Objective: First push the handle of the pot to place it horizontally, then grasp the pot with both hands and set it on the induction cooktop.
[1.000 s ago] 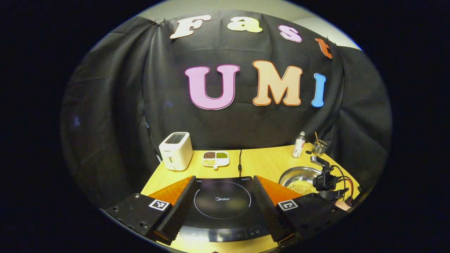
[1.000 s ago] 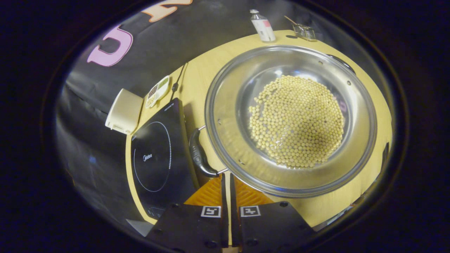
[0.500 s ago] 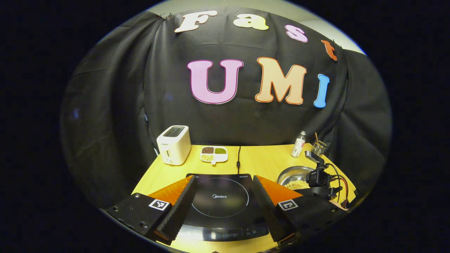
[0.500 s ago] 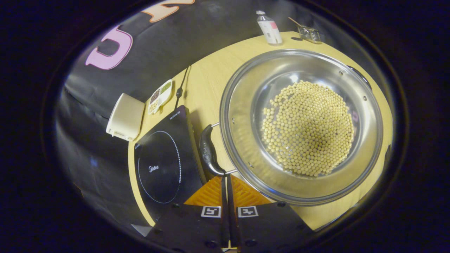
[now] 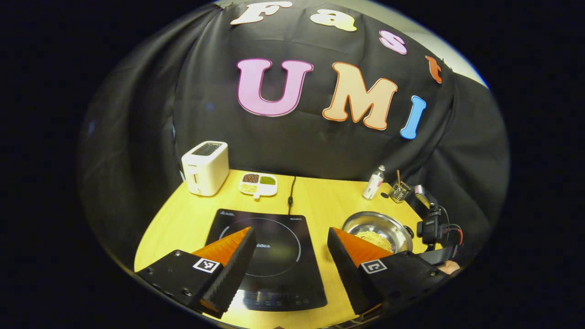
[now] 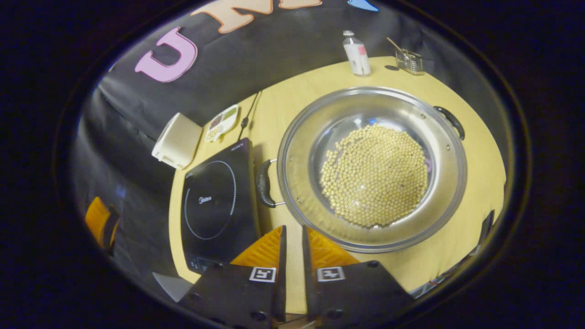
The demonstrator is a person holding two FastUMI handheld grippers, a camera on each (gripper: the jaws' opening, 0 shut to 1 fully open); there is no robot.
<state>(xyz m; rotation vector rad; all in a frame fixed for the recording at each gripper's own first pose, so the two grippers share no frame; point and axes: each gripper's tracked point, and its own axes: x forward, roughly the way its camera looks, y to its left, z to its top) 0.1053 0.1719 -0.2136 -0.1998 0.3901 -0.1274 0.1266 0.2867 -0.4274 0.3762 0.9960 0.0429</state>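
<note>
From the toaster [image 6: 176, 140] past the induction cooktop [image 6: 215, 201] to the steel pot [image 6: 372, 167] of soybeans just beside it, I've backed my nearly pressed-together right gripper [image 6: 291, 235] off the now-horizontal handle [image 6: 263, 183], left gripper [image 5: 289, 241] spread wide, so the two-handed grasp comes next.

Left tongs [image 5: 290, 233] spread wide and empty, right tongs [image 6: 291, 230] nearly closed with a narrow gap, empty
</note>
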